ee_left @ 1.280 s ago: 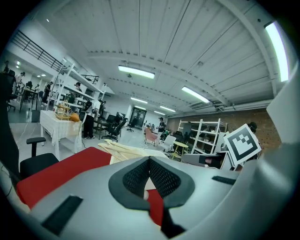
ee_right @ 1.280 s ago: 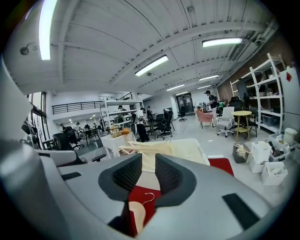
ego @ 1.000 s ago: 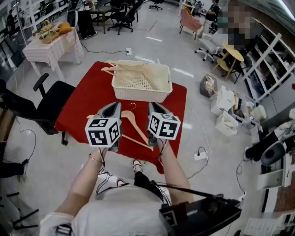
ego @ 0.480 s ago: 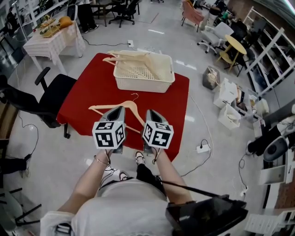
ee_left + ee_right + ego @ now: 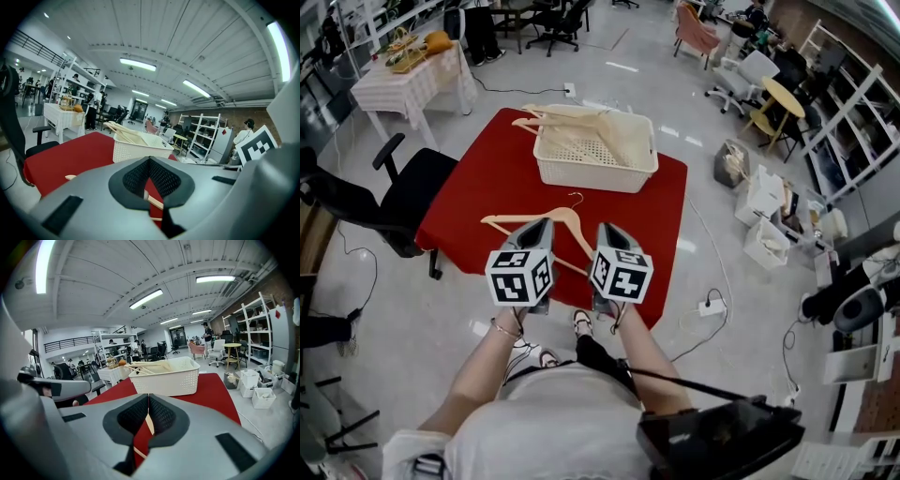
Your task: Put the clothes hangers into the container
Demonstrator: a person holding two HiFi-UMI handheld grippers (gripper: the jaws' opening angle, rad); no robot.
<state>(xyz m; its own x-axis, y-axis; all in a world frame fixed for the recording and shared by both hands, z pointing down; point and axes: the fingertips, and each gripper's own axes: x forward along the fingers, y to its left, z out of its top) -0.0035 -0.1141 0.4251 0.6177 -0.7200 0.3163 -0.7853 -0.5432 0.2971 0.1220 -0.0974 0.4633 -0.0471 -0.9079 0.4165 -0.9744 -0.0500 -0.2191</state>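
Both the left gripper [image 5: 150,160] and right gripper [image 5: 148,396], jaws pressed together and empty, hover over the hanger [image 5: 562,216] at the near edge of the red table [image 5: 487,178], where a nudge could knock it off, short of the far basket [image 5: 595,178].

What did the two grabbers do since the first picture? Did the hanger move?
The left gripper and right gripper sank toward the hanger on the table. The right one's jaws closed, hanger wood showing between them; I can't tell if it's pinched. The hanger and basket stayed put.
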